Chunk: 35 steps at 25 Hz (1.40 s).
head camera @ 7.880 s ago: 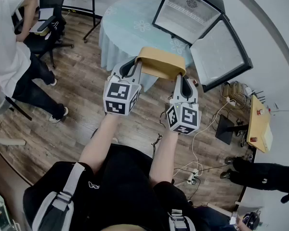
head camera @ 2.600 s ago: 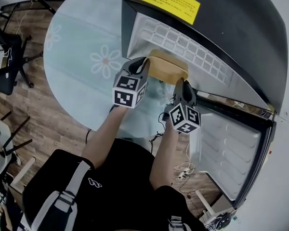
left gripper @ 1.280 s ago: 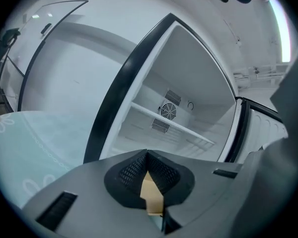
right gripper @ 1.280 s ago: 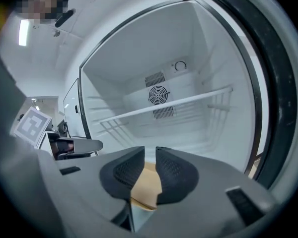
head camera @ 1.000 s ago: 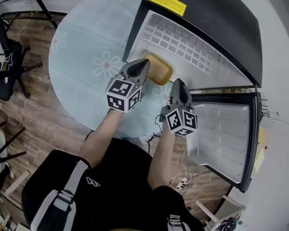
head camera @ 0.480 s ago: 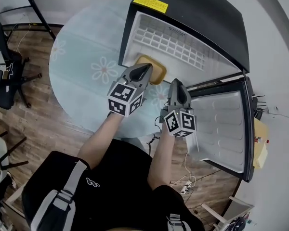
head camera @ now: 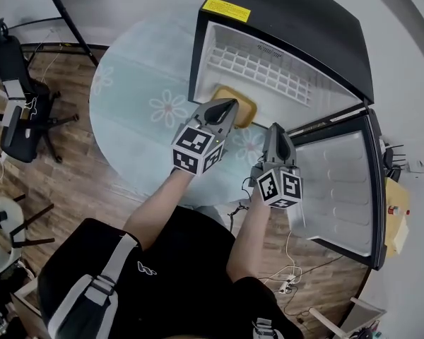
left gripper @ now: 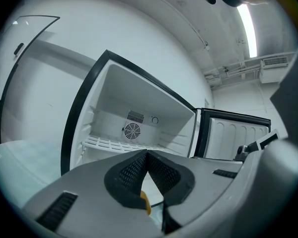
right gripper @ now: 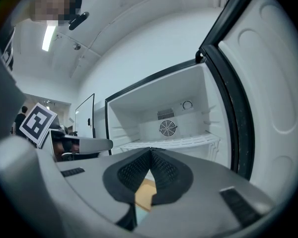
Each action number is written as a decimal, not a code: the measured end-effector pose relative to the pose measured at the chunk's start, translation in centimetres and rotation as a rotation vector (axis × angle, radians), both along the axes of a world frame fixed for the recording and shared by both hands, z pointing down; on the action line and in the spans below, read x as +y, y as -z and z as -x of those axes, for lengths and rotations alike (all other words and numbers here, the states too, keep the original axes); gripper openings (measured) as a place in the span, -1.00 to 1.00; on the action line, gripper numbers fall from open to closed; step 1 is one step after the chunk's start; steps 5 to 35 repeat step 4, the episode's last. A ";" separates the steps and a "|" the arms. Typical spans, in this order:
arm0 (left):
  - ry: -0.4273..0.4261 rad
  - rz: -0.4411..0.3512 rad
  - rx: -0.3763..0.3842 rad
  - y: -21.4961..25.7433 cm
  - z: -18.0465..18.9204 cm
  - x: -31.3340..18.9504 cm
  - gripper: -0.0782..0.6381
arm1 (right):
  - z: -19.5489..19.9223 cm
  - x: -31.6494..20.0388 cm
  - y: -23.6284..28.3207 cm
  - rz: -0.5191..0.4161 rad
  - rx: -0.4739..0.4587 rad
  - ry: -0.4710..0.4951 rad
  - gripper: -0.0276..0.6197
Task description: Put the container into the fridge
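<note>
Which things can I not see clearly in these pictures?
- Container: head view, left gripper covers its near edge; both gripper views show only a sliver behind shut jaws.
- Yellow label on the fridge: head view, print too small.
- Fridge door: right gripper view, cut off by the frame edge.

Fridge shell: black, smooth, soft sheen; a yellow printed label on top.
Fridge lining: white smooth plastic, lightly glossy.
Door liner: the same white plastic, moulded in ribs.
Shelf: white wire grid with a coated look.
Container: ochre-tan, matt, smooth, plastic-like.
Worktop: covered to its edges by a pale blue-green cloth, matt, printed with white flowers.
Floor: brown wood planks, grainy, low sheen.
Left tool and right tool: grey matt plastic bodies.
Pads: black, rubbery-looking, fine grid texture.
Marker cubes: matt black-and-white print.
</note>
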<state>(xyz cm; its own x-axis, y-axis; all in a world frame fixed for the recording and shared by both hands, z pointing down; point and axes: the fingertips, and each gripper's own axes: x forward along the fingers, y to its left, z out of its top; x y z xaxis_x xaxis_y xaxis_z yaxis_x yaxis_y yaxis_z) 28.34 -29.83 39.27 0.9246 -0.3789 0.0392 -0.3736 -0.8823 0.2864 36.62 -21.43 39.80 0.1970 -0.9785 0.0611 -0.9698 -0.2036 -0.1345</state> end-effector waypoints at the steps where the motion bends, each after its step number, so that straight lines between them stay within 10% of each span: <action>1: 0.002 -0.002 -0.003 0.0 0.0 0.0 -0.78 | 0.0 0.0 0.0 0.000 0.002 0.001 -0.92; 35: 0.008 -0.009 -0.011 0.0 0.0 -0.3 -0.78 | 0.1 -0.2 0.2 -0.003 0.009 0.006 -0.92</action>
